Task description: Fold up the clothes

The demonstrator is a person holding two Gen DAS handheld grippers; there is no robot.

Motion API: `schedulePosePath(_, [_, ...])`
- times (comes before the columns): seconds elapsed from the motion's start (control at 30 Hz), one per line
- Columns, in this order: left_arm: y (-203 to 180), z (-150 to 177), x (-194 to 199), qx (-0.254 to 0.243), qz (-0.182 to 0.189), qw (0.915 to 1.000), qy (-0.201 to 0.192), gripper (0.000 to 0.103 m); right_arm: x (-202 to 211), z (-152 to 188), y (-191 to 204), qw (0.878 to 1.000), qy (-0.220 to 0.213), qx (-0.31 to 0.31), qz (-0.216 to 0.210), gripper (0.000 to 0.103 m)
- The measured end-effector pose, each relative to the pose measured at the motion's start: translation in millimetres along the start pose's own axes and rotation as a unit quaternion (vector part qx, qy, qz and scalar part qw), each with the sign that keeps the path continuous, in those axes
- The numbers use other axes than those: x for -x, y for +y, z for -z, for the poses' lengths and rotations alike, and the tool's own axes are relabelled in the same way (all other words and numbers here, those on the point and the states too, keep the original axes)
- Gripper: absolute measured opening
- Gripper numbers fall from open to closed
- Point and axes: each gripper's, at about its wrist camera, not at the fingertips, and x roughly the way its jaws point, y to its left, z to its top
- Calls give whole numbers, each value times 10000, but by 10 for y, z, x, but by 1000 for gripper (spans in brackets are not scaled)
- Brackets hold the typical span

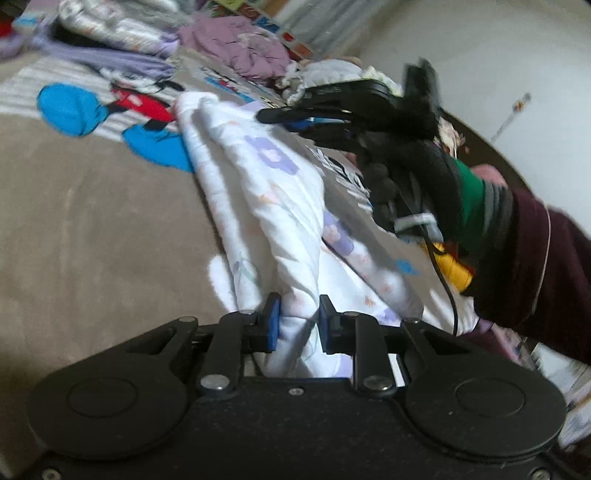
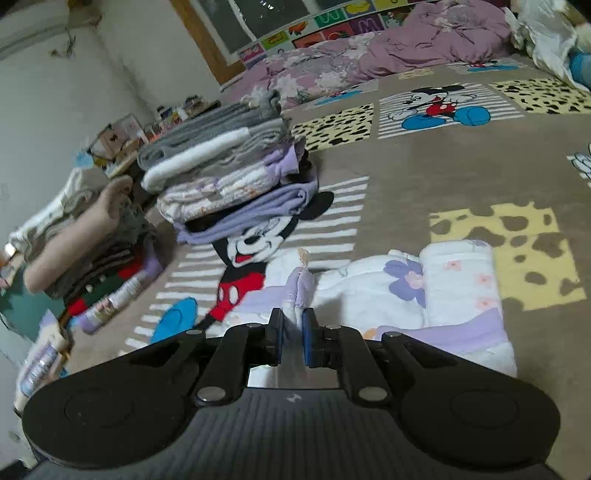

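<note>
I judge the task well advanced: a tall stack of folded clothes [image 2: 229, 166] stands on the bed [image 2: 424, 177], with a second pile [image 2: 92, 251] beside it. The white floral garment [image 2: 424, 291] in hand lies partly folded on the bed. My left tool [image 1: 297, 319] pinches a bunched part of it; my right tool [image 2: 293, 334] pinches its lilac edge. The fold remains to be closed and the piece stacked. A purple quilt [image 2: 388, 51] lies well apart; nothing obstructs.

Letter "M" on purple alphabet tile [image 2: 370, 24] behind bed, "W" or "M" on green tile [image 2: 331, 17]
</note>
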Motion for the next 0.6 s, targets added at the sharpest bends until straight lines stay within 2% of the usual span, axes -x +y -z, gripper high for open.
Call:
schedulePosePath(0.13, [-21,-34,93,-83,-32,9998,-159,22,-76,25,19,9994,144,194,240,13])
schedulePosePath(0.17, [-20,-46,121,-82,-33,9997,-212,25,-91,34,22,9991,179,228,313,15])
schedulePosePath(0.27, [-16,-82,206,-78,-36,9993,-372,48,6,32,48,9989,7,253,402,22])
schedulePosePath(0.33, [-13,-105,263,-76,-37,9988,-479,48,131,23,80,9984,-219,312,408,23])
schedulePosePath(0.37, [-12,-117,292,-75,-38,9985,-533,48,210,26,117,9978,-329,428,382,28])
schedulePosePath(0.43, [-9,-141,348,-72,-40,9979,-639,47,365,47,203,9960,-493,691,294,30])
schedulePosePath(0.6, [6,-201,489,-35,-49,9958,-911,36,588,375,514,9875,-344,1530,-147,30])
